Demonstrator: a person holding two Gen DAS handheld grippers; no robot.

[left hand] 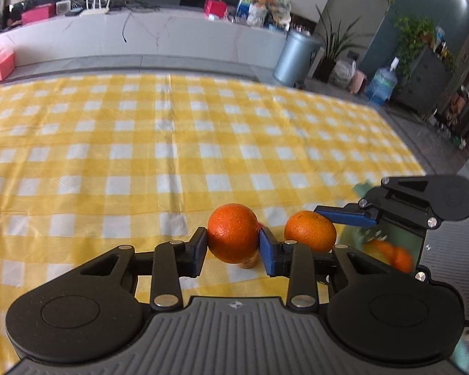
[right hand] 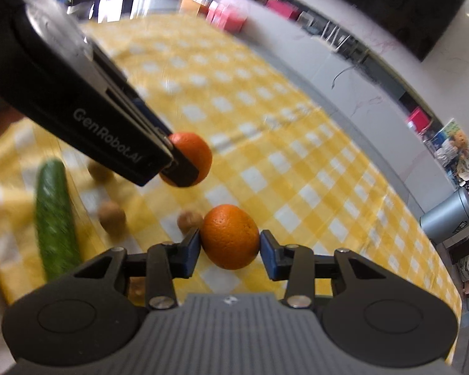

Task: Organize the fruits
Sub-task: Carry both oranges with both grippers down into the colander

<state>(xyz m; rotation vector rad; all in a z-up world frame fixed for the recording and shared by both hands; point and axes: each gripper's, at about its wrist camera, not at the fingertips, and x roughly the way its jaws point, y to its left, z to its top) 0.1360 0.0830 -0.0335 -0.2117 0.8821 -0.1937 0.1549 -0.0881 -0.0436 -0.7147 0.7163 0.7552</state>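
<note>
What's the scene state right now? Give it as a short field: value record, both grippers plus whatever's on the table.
left gripper: shut on left orange
right gripper: shut on right orange
oranges: both appear lifted off the cloth, side by side
tablecloth: yellow and white check
cucumber: lying on cloth, left in right wrist view
small brown fruits: at least three, loose near the cucumber; type unclear
</note>
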